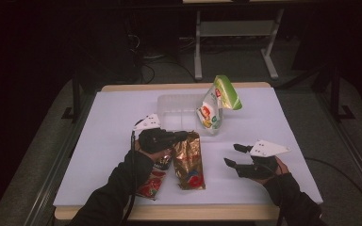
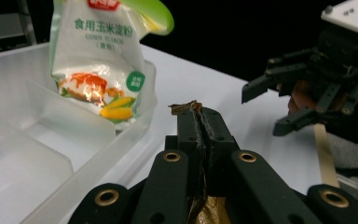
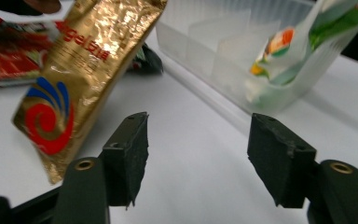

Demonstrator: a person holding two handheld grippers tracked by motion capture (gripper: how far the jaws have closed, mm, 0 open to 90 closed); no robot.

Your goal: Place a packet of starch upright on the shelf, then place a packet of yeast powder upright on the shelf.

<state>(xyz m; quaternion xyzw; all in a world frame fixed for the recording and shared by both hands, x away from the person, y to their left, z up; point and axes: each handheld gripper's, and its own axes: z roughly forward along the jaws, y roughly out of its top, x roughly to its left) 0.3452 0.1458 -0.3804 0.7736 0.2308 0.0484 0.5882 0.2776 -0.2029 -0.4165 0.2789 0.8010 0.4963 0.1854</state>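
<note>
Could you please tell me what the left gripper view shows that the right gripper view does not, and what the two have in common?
Left gripper view: the left gripper, jaws shut on the top edge of the shiny gold foil bag, and the open right gripper farther off.
Right gripper view: that bag's front with its red and blue swirl, and a red snack packet beside it.
Both: the clear plastic divided bin holding the white and green corn starch pouch.

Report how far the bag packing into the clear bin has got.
Done: the corn starch bag stands in the clear bin. In hand: the left gripper is shut on the gold bag. Left: the red bag lies on the table; the right gripper is open, empty.
</note>
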